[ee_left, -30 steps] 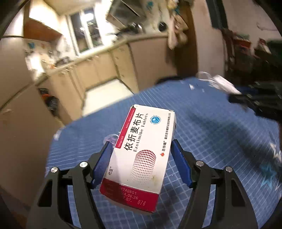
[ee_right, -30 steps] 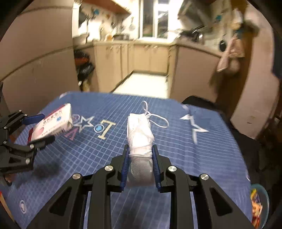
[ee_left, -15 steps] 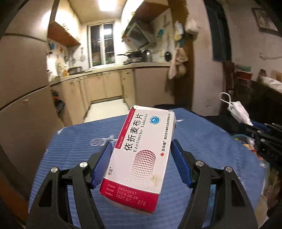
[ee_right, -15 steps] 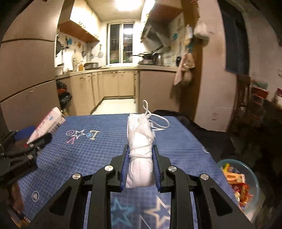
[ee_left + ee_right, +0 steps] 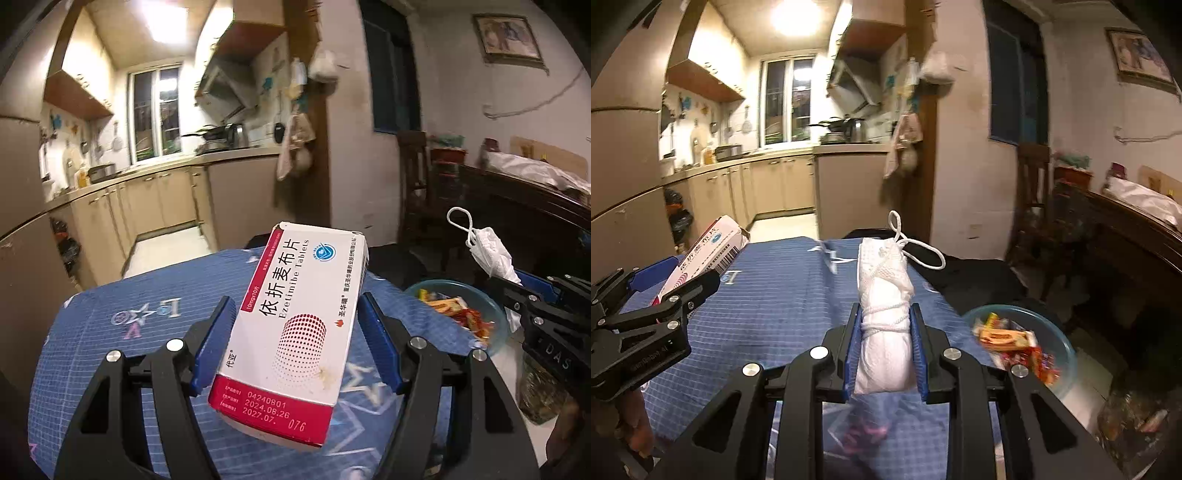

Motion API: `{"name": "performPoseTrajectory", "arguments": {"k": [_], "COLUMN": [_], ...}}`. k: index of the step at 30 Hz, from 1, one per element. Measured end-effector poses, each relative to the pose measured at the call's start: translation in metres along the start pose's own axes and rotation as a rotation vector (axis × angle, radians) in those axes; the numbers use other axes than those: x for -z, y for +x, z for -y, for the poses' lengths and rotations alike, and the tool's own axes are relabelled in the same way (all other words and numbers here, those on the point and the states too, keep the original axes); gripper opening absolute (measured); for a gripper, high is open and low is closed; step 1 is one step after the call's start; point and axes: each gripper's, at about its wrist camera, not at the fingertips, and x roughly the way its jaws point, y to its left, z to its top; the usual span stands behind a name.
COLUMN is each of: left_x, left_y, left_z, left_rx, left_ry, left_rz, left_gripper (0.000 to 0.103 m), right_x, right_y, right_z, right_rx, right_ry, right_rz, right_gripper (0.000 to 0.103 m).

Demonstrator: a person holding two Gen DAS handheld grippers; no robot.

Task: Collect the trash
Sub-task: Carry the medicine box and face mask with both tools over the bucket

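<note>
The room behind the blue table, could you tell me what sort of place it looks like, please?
It looks like a lived-in home, probably a dining corner opening onto a kitchen. Beige kitchen cabinets run under a window, pans sit on the counter, and a framed picture hangs on the wall.

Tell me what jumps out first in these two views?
The white and red medicine box clamped in the left gripper, above the blue tablecloth. Next, the rolled white face mask pinched in the right gripper, with the wrapper-filled bin just right of the table.
</note>
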Motion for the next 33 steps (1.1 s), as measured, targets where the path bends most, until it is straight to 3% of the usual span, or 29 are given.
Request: {"name": "performPoseTrajectory", "arguments": {"k": [20, 33], "left_x": [0.032, 0.062], "left_y": [0.016, 0.028], "left_z": [0.168, 0.249], "left_rx": [0.247, 0.327], "left_ry": [0.141, 0.232], "left_rz": [-0.069, -0.135], "left_gripper": [0.065, 0.065], "right_x": [0.084, 0.141], "right_y": [-0.085, -0.082], "right_z": [0.168, 0.238], "right_rx": [0.227, 0.280], "right_ry": [0.140, 0.242], "right_rz": [-0.075, -0.184], "right_gripper": [0.026, 0.026]}}
